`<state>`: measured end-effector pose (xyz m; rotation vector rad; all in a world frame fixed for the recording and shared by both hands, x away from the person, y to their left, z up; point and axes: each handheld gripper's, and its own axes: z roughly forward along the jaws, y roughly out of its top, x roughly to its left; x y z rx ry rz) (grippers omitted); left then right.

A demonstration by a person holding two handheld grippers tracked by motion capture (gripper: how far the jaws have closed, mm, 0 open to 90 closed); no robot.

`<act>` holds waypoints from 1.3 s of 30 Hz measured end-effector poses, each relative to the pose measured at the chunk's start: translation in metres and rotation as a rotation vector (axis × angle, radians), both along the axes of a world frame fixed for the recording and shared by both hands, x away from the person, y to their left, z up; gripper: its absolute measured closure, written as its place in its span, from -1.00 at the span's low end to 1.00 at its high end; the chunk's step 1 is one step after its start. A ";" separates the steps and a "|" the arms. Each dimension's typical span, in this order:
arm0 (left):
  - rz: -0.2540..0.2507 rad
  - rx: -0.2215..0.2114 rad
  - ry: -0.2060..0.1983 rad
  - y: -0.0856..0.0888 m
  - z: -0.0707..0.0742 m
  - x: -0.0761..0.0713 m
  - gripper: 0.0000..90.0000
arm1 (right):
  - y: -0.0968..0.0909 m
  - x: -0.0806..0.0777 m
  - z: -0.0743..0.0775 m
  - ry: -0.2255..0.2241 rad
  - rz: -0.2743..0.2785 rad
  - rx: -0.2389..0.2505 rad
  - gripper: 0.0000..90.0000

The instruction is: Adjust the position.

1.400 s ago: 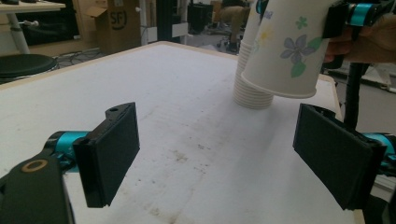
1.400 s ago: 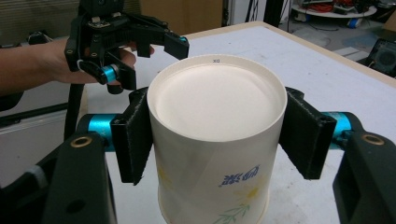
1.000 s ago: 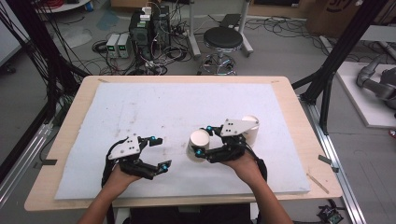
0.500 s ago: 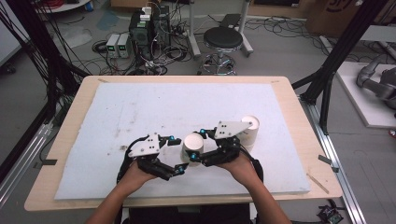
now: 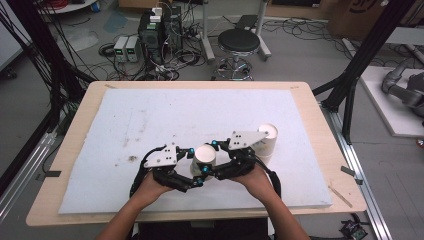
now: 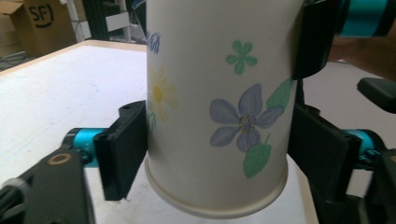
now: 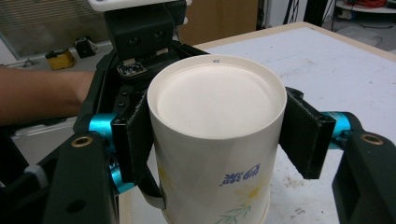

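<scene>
A flowered paper cup (image 5: 205, 156) stands bottom-up on the white mat, near the front middle. My right gripper (image 5: 210, 159) comes at it from the right and is shut on its upper part (image 7: 217, 140). My left gripper (image 5: 196, 166) faces it from the left; its jaws have just been closing. In the left gripper view its pads (image 6: 123, 154) touch both sides of the cup (image 6: 219, 107) near the rim. The right gripper's finger (image 6: 310, 37) presses the cup higher up. In the right gripper view the left gripper's body (image 7: 140, 42) shows behind the cup.
A second white cup (image 5: 267, 137) stands bottom-up just behind the right hand. The white mat (image 5: 150, 115) covers most of the wooden table (image 5: 65, 150). Beyond the far edge are a stool (image 5: 239, 42) and electronics boxes on the floor.
The left hand has moved right, up to the cup held by the right gripper, and its wide-open jaws have closed onto the cup's sides. The right gripper has stayed in place.
</scene>
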<state>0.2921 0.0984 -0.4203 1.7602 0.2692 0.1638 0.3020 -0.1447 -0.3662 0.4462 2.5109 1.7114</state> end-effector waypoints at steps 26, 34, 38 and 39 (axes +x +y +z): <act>-0.128 0.453 0.013 -0.005 0.031 0.011 -0.28 | 0.004 -0.002 0.008 -0.101 0.085 -0.268 -0.61; -0.191 0.532 0.026 -0.006 0.036 0.012 -0.28 | 0.010 -0.001 0.009 -0.132 0.150 -0.365 -0.61; -0.198 0.548 0.032 -0.007 0.036 0.012 -0.27 | 0.015 -0.002 0.010 -0.137 0.181 -0.412 -0.60; -0.197 0.546 0.025 -0.006 0.036 0.012 -0.26 | 0.016 -0.001 0.009 -0.140 0.185 -0.418 -0.60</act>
